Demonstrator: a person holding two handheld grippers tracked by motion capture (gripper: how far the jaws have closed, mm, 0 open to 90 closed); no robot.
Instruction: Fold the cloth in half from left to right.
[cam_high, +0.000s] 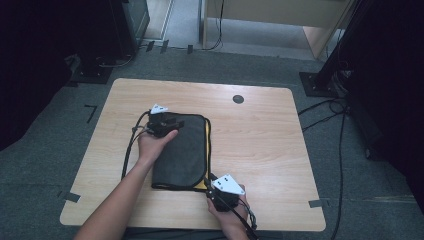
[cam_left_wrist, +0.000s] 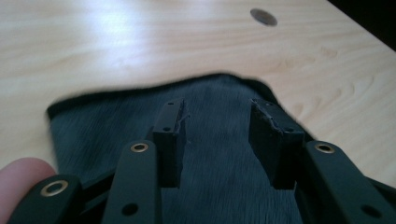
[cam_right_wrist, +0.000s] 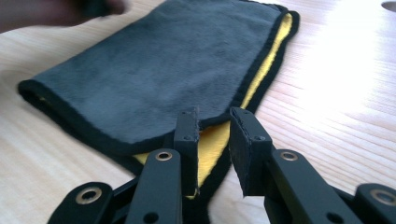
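Observation:
A dark grey cloth (cam_high: 182, 150) with a yellow inner side (cam_right_wrist: 271, 60) lies folded on the wooden table (cam_high: 260, 140), left of centre. My left gripper (cam_high: 175, 122) rests over the cloth's far end. Its jaws stand apart above the grey pile (cam_left_wrist: 116, 121) with nothing pinched between them (cam_left_wrist: 217, 135). At the cloth's near right corner is my right gripper (cam_high: 207, 177), its jaws slightly apart (cam_right_wrist: 215, 135). The black-edged yellow corner lies in the gap between them, and the pads do not press on it. The folded cloth (cam_right_wrist: 163, 60) stretches away from that gripper.
A round cable hole (cam_high: 238, 99) sits in the tabletop near the far edge, right of the cloth. Bare wood spreads to the right. Dark stands and cables (cam_high: 325, 112) are on the floor around the table.

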